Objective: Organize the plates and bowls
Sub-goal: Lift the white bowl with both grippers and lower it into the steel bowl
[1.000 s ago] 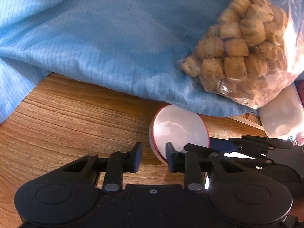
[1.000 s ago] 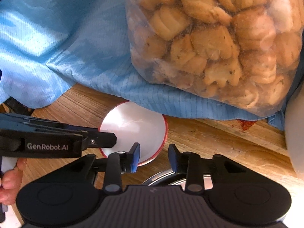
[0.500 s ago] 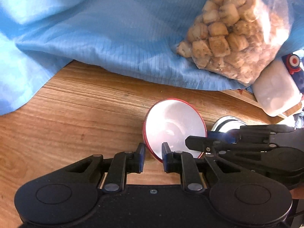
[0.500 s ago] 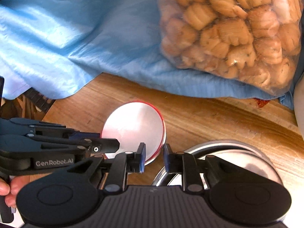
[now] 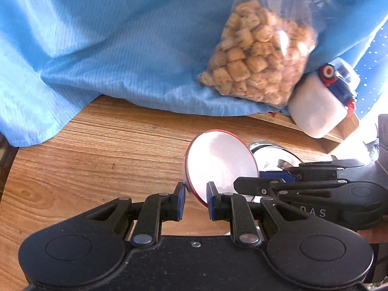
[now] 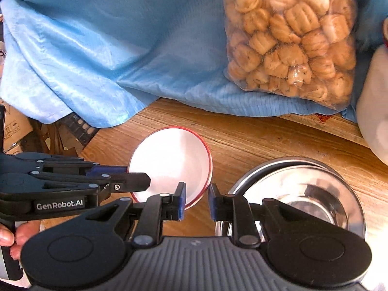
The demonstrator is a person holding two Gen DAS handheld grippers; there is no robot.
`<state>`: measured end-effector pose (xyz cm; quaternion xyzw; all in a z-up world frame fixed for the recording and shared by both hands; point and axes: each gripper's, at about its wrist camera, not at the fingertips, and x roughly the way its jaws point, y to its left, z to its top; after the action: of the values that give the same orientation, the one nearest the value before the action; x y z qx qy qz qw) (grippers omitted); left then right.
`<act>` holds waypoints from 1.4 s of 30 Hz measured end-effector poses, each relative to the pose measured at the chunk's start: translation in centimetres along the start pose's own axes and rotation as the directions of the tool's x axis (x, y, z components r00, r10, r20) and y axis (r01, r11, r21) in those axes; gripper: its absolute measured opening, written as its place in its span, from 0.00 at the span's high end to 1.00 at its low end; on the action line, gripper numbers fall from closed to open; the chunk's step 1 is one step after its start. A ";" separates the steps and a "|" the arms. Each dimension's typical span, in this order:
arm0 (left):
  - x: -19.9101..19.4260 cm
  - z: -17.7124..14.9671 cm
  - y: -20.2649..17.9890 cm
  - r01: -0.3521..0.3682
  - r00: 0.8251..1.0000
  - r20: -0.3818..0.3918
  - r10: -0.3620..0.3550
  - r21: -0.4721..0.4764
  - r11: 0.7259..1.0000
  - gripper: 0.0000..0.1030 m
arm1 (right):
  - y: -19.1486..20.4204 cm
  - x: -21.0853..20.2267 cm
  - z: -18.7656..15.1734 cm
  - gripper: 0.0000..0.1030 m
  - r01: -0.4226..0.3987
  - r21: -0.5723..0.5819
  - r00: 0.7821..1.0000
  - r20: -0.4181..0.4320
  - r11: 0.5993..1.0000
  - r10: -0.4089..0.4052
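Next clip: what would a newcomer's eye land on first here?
Probably the white bowl with a red rim, tilted above the wooden table and pinched at opposite edges by the left tool and right tool. Behind it a clear bag of biscuits rests on blue cloth; a steel bowl sits right.

the steel bowl [image 6: 303,194] right of the right gripper [image 6: 197,201] is part hidden behind its finger and body. the cookie bag [image 6: 291,36] ahead is cut by the top edge. a white pack [image 6: 373,126] is cut off far right.
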<state>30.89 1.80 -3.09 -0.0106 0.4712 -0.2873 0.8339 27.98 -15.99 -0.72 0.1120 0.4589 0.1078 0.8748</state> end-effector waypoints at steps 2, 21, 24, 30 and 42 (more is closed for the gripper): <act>-0.8 -0.5 -0.1 0.003 1.000 0.004 -0.003 0.002 1.000 0.81 | 0.3 -0.5 -0.5 0.79 0.000 0.001 1.000 0.008 1.000 0.000; -3.6 -2.5 -2.1 0.016 1.000 0.011 -0.017 0.021 1.000 0.81 | 1.2 -4.7 -4.2 0.79 -0.011 0.012 0.999 0.035 1.000 0.010; -3.5 -2.8 -2.5 0.024 1.000 0.006 -0.024 0.026 0.999 0.81 | 1.0 -5.0 -4.7 0.79 -0.006 0.016 1.000 0.031 1.000 0.006; -3.4 -3.3 -3.0 0.031 0.999 -0.010 -0.030 0.037 0.999 0.81 | 0.7 -5.4 -5.5 0.79 -0.002 0.030 1.000 0.031 1.000 0.001; -3.6 -4.3 -3.3 0.022 0.999 -0.042 -0.020 0.045 0.999 0.81 | 0.9 -5.5 -6.0 0.79 -0.011 0.021 1.000 0.004 1.000 0.011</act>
<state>24.56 1.91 -1.67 0.0092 0.4817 -0.3069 0.8208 19.90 -16.19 0.48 0.1240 0.4575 0.1076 0.8739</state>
